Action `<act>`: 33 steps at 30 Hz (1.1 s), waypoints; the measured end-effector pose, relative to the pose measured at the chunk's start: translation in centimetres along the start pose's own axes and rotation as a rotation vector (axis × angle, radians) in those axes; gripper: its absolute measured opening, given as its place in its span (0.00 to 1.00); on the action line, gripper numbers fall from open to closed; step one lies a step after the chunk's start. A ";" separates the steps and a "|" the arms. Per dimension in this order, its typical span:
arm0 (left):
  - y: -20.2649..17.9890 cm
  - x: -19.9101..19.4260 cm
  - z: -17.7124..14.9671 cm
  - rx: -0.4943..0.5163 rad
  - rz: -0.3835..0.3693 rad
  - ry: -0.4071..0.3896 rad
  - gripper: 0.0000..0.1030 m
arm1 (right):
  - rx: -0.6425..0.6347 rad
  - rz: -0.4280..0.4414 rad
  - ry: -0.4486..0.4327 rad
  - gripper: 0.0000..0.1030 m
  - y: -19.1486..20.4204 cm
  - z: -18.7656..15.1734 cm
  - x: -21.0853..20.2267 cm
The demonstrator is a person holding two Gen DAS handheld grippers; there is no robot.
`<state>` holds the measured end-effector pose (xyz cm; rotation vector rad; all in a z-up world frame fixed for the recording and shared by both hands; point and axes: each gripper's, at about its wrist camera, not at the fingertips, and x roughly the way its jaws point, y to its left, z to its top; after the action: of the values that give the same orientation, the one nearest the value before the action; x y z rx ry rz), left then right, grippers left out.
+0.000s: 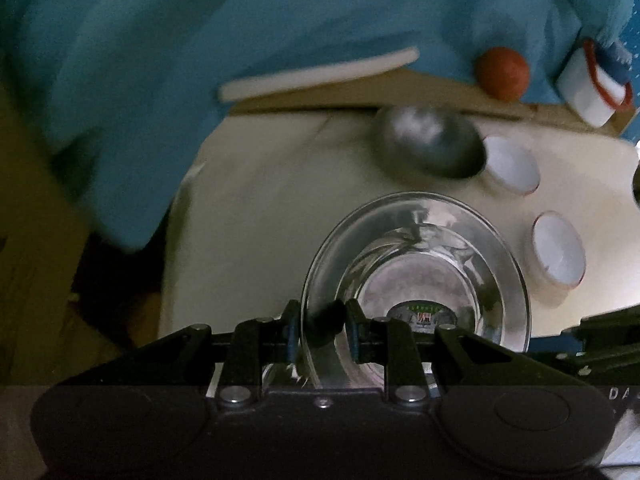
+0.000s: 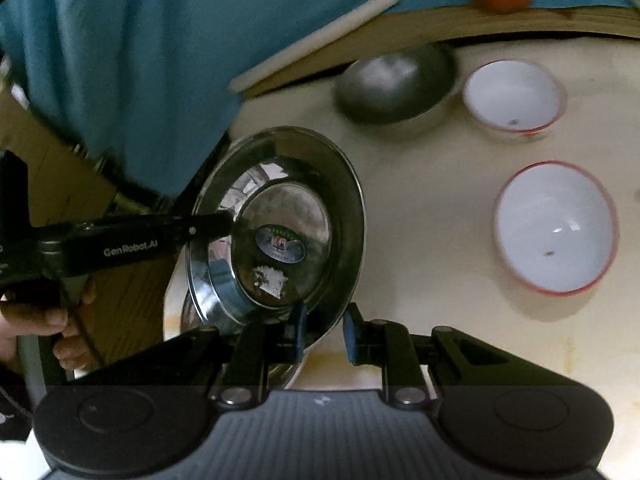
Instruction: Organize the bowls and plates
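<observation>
Nearest both cameras, a steel plate [image 2: 280,220] is held clear of the cream table [image 2: 440,320], its rim pinched by the left gripper [image 1: 320,332] and the right gripper [image 2: 324,334]; not yet placed. Farther off, unsorted: two white bowls [image 2: 556,228] and a steel bowl [image 2: 396,84], apart.

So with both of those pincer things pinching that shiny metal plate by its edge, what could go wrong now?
1. The steel plate is held only at its thin rim by the left gripper and right gripper; polished metal could slip out.
2. If the hands pull unevenly, it may twist free of one grip.
3. A dropped plate could land on the white bowl or the metal bowl nearby.
</observation>
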<state>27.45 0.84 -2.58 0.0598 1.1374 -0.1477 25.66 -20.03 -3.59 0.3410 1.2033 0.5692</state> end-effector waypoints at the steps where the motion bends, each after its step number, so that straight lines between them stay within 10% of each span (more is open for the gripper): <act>1: 0.3 0.0 -0.3 0.000 0.007 0.006 0.24 | -0.009 0.004 0.017 0.22 0.4 -0.1 0.4; 33: 1.5 2.1 -3.8 0.085 0.136 0.119 0.30 | -0.107 -0.003 0.184 0.23 3.5 0.1 4.9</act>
<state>25.13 2.57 -6.12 0.2235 1.2414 -0.0721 26.19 -14.36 -5.52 0.1995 1.3441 0.6706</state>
